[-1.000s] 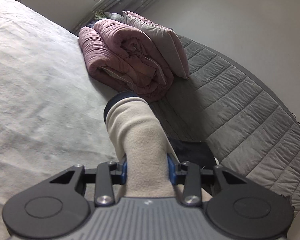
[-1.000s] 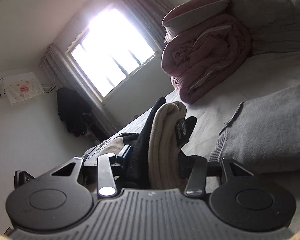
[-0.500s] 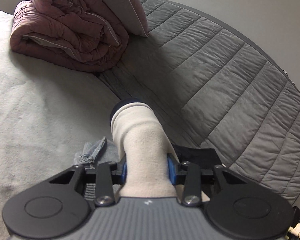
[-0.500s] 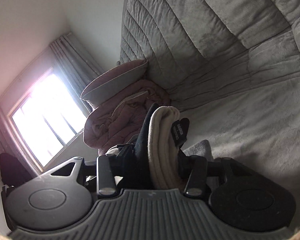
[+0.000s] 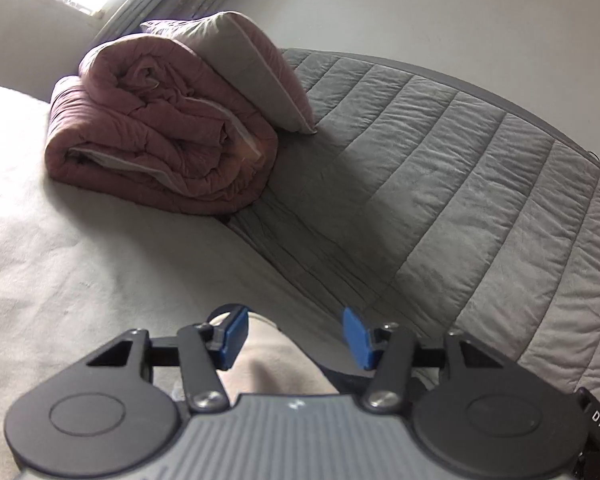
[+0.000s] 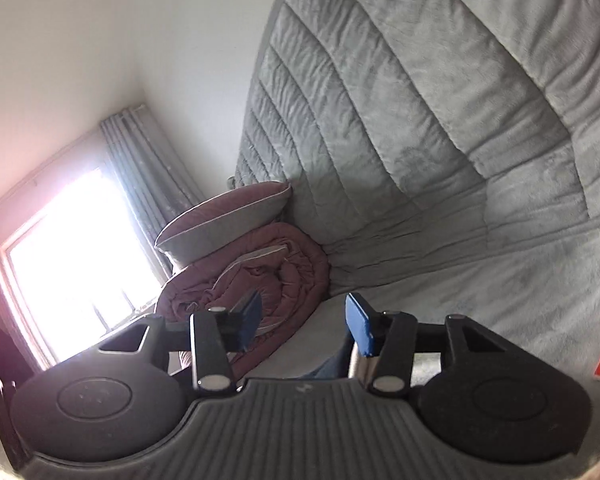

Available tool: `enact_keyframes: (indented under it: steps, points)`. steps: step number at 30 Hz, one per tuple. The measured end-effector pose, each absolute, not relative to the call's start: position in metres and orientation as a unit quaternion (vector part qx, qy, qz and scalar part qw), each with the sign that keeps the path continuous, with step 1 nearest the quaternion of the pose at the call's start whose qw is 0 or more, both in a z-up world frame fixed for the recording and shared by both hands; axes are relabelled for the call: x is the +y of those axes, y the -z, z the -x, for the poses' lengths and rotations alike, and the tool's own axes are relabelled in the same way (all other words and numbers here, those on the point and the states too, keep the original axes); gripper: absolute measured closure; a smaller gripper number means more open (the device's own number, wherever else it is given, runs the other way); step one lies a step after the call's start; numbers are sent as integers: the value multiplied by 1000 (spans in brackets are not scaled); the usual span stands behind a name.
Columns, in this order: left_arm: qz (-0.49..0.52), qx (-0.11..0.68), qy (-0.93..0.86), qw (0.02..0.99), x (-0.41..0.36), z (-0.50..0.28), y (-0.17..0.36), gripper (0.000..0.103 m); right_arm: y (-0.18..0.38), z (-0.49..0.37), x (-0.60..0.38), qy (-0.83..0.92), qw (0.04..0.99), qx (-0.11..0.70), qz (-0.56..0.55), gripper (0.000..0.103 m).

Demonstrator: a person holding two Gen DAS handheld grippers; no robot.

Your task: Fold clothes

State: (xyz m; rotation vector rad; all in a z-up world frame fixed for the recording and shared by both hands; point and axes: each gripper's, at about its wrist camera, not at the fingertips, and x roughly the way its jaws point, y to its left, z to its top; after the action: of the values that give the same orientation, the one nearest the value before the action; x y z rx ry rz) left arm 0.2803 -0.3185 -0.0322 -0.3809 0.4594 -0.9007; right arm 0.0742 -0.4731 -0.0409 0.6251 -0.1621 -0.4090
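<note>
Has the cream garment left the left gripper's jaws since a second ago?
Yes. The cream garment now lies low under the open left gripper, no longer rising toward the quilted headboard; the jaws have just been opening.

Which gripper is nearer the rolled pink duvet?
Left, probably: the duvet looms large ahead-left of the left gripper; from the right gripper it looks smaller, farther off.

1. Left gripper (image 5: 295, 335): blue-padded fingers (image 5: 231, 336) stand apart, having just been opening. Cream cloth lies low between them; neither pad presses on it.
2. Right gripper (image 6: 303, 326): fingers (image 6: 359, 329) stand apart with an unobstructed gap; nothing is gripped.
3. Both grippers point roughly level, each view tilted to one side.
4. No hand or sleeve is clearly visible.
</note>
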Motion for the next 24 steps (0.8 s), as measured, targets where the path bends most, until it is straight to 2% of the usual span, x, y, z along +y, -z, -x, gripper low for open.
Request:
enact_keyframes:
  steps: [3, 5, 6, 7, 10, 15, 17, 19, 24]
  points:
    - [133, 233, 428, 863, -344, -283, 37, 75, 40, -91, -464, 190, 943, -48, -270, 73]
    - [115, 244, 424, 865, -356, -286, 43, 90, 50, -104, -466, 207, 941, -2, -267, 78]
    - [121, 252, 420, 864, -354, -291, 49, 93, 56, -111, -468, 220, 938, 26, -266, 90]
    - [128, 259, 415, 863, -353, -295, 55, 99, 59, -114, -468, 227, 936, 39, -266, 96]
    - [151, 274, 407, 858, -348, -305, 67, 100, 66, -122, -470, 250, 928, 79, -265, 97]
    - [118, 267, 398, 869, -351, -293, 51, 100, 68, -112, -469, 241, 930, 46, -275, 97]
    - [118, 260, 400, 871, -345, -285, 40, 97, 62, -101, -472, 226, 929, 20, -293, 93]
    - [114, 241, 400, 877, -338, -273, 29, 94, 53, -90, -474, 216, 928, -5, -304, 80]
    - [127, 219, 417, 873, -323, -253, 29, 91, 40, -86, -463, 183, 946, -11, -268, 80]
